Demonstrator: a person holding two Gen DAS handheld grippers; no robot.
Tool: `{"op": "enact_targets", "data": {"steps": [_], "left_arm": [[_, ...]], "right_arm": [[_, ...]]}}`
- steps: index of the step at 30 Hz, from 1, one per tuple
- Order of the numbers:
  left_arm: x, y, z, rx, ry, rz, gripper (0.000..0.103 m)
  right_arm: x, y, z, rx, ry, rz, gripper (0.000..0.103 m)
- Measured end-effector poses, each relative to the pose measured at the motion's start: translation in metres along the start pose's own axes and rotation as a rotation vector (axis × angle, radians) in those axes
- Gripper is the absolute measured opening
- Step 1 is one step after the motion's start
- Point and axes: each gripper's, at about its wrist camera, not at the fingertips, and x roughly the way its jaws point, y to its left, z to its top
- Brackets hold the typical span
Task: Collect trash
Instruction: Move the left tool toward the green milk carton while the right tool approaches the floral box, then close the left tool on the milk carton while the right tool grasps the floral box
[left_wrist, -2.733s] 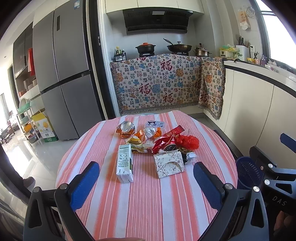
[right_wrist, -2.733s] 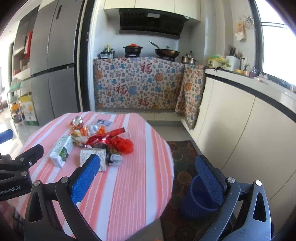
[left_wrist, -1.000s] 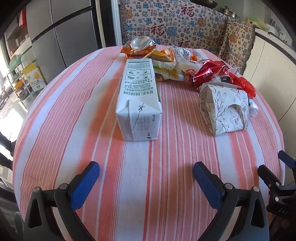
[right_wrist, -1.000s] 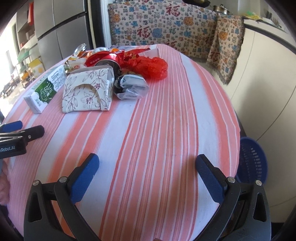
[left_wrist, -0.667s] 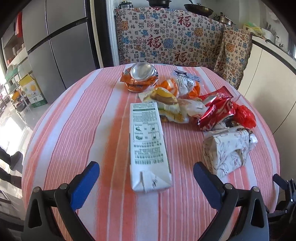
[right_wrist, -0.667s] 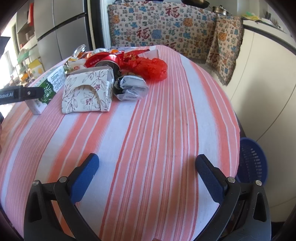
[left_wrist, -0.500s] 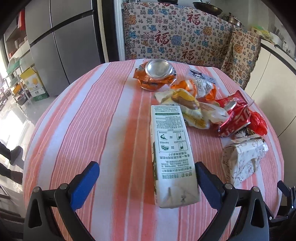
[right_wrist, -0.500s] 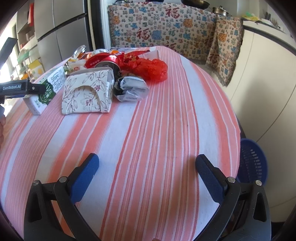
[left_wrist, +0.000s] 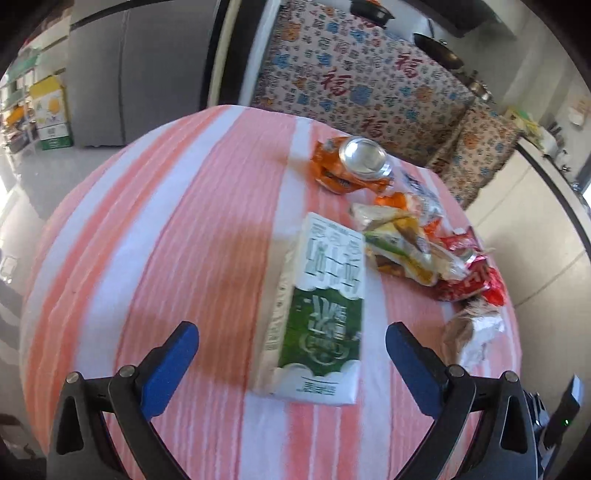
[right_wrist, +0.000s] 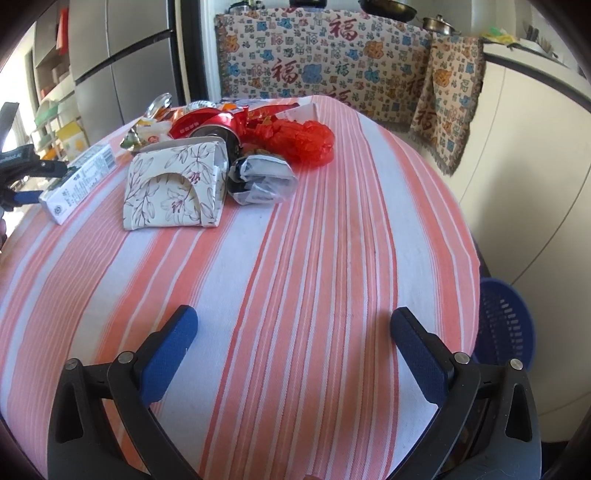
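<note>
A green and white milk carton (left_wrist: 317, 314) lies flat on the round striped table (left_wrist: 166, 240), and my open left gripper (left_wrist: 291, 350) hovers right above its near end, a finger on each side. Beyond it lie a crushed can on an orange wrapper (left_wrist: 354, 162), snack wrappers (left_wrist: 402, 243) and a red wrapper (left_wrist: 469, 280). In the right wrist view the carton (right_wrist: 79, 182), a floral paper box (right_wrist: 177, 188), a crumpled wrapper (right_wrist: 262, 181) and a red plastic bag (right_wrist: 295, 142) lie at the far left. My right gripper (right_wrist: 293, 347) is open and empty above bare cloth.
A blue trash basket (right_wrist: 506, 325) stands on the floor at the table's right edge. White cabinets (right_wrist: 535, 155) run along the right. A patterned cloth (right_wrist: 317, 55) hangs behind the table, and a grey fridge (left_wrist: 140, 70) stands at the back left.
My left gripper has moved forward and down over the milk carton, which now lies between its fingers. The right gripper has not moved.
</note>
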Motion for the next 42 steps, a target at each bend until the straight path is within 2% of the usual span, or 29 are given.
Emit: {"op": "enact_targets", "data": {"steps": [1, 3, 7, 10, 13, 17, 21, 23, 24, 27, 29, 30, 31, 32, 35, 37, 39, 42], "left_arm": [[0.004, -0.003, -0.002, 0.021, 0.009, -0.015, 0.103], [0.015, -0.013, -0.006, 0.078, 0.026, 0.010, 0.103], [0.030, -0.027, -0.011, 0.194, 0.008, 0.139, 0.103], [0.035, -0.032, -0.015, 0.232, -0.002, 0.218, 0.102], [0.034, -0.028, -0.013, 0.226, -0.008, 0.228, 0.102], [0.024, -0.027, -0.015, 0.219, -0.037, 0.227, 0.099], [0.016, -0.020, -0.019, 0.217, -0.046, 0.232, 0.084], [0.011, -0.014, -0.021, 0.221, -0.052, 0.233, 0.069], [0.009, -0.011, -0.023, 0.220, -0.050, 0.237, 0.057], [0.001, -0.002, -0.025, 0.200, -0.063, 0.237, 0.054], [-0.003, 0.005, -0.027, 0.180, -0.070, 0.232, 0.053], [-0.005, 0.010, -0.029, 0.170, -0.067, 0.232, 0.053], [-0.006, 0.012, -0.030, 0.164, -0.064, 0.227, 0.052], [-0.007, 0.013, -0.031, 0.161, -0.062, 0.221, 0.051], [-0.010, 0.012, -0.033, 0.173, -0.057, 0.211, 0.051], [-0.009, 0.008, -0.034, 0.183, -0.050, 0.192, 0.050], [-0.008, 0.003, -0.036, 0.195, -0.045, 0.180, 0.050], [-0.011, -0.006, -0.040, 0.213, -0.038, 0.159, 0.050]], "right_arm": [[0.001, 0.000, 0.002, -0.002, 0.016, 0.005, 0.103], [0.001, -0.002, 0.007, 0.000, 0.046, 0.030, 0.103], [0.003, 0.002, 0.022, -0.028, 0.042, 0.137, 0.103], [0.009, 0.012, 0.035, -0.079, 0.046, 0.225, 0.103], [0.025, 0.022, 0.044, -0.083, 0.077, 0.285, 0.103], [0.039, 0.036, 0.052, -0.129, 0.080, 0.274, 0.103], [0.044, 0.045, 0.063, -0.113, 0.094, 0.312, 0.103], [0.046, 0.052, 0.066, -0.116, 0.087, 0.337, 0.103], [0.046, 0.056, 0.068, -0.124, 0.086, 0.358, 0.103], [0.042, 0.075, 0.069, -0.159, 0.092, 0.510, 0.103], [0.033, 0.083, 0.064, -0.153, 0.132, 0.754, 0.102], [0.028, 0.084, 0.061, -0.153, 0.146, 0.830, 0.102], [0.024, 0.084, 0.058, -0.166, 0.142, 0.843, 0.102], [0.017, 0.081, 0.057, -0.191, 0.118, 0.809, 0.102], [0.009, 0.069, 0.069, -0.226, 0.025, 0.619, 0.102], [0.009, 0.065, 0.083, -0.254, -0.009, 0.569, 0.102], [0.022, 0.071, 0.100, -0.283, 0.028, 0.510, 0.102], [0.047, 0.091, 0.113, -0.361, 0.103, 0.512, 0.101]]}}
